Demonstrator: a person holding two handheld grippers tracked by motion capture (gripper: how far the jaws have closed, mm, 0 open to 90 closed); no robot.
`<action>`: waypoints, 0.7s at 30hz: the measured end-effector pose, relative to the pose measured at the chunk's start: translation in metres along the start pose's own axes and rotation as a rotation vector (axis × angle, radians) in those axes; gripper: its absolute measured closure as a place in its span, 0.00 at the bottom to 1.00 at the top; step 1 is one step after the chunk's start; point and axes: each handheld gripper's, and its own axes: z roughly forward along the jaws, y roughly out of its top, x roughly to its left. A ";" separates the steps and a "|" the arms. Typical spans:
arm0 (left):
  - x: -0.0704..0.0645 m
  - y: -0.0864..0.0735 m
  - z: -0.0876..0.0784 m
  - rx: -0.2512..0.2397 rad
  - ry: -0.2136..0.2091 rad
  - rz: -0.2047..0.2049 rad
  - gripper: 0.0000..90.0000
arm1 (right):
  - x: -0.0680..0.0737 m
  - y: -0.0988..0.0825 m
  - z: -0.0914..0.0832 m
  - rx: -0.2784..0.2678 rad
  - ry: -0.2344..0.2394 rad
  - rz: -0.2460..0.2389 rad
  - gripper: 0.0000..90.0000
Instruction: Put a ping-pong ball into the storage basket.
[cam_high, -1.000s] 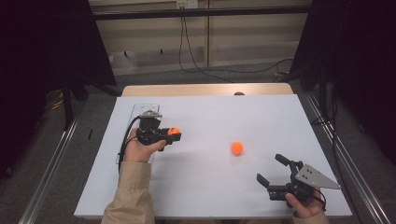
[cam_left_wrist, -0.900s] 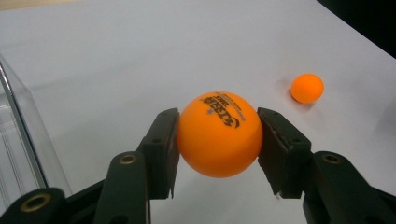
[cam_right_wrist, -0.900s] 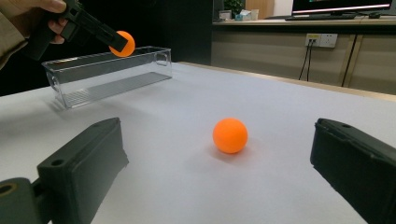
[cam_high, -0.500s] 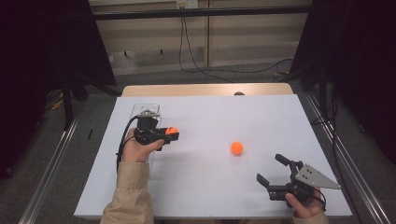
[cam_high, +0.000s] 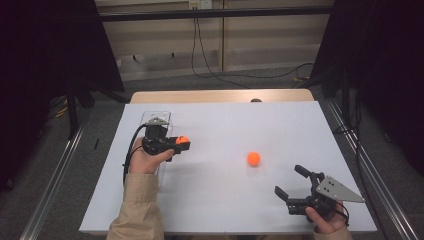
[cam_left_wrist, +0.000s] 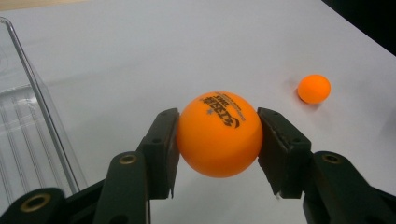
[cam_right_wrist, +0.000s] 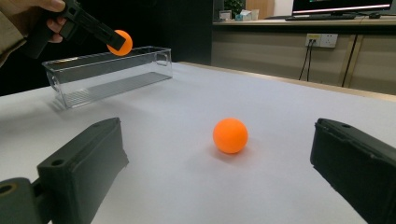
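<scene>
The left gripper clamps a printed orange table-tennis ball between its pads, held up just beside the clear plastic rectangular bin. The right gripper gapes wide, the plain orange ball lying on the white table straight ahead, nearer it.

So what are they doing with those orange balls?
A person holds tongs in each hand at a white table. The left tongs are squeezed shut on one orange ball, lifted beside a clear plastic box. A second orange ball sits loose on the table. The right tongs are open, low over the table and pointing at that ball without touching it.
</scene>
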 end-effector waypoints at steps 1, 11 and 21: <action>0.000 0.000 0.000 -0.003 0.000 -0.001 0.57 | 0.000 0.000 0.000 0.000 0.000 0.000 0.02; 0.004 -0.001 -0.002 -0.003 0.006 -0.002 0.57 | 0.000 0.000 0.000 0.002 -0.001 0.001 0.02; 0.009 -0.002 -0.004 -0.005 0.018 -0.012 0.57 | 0.000 0.000 0.001 0.003 0.000 0.001 0.02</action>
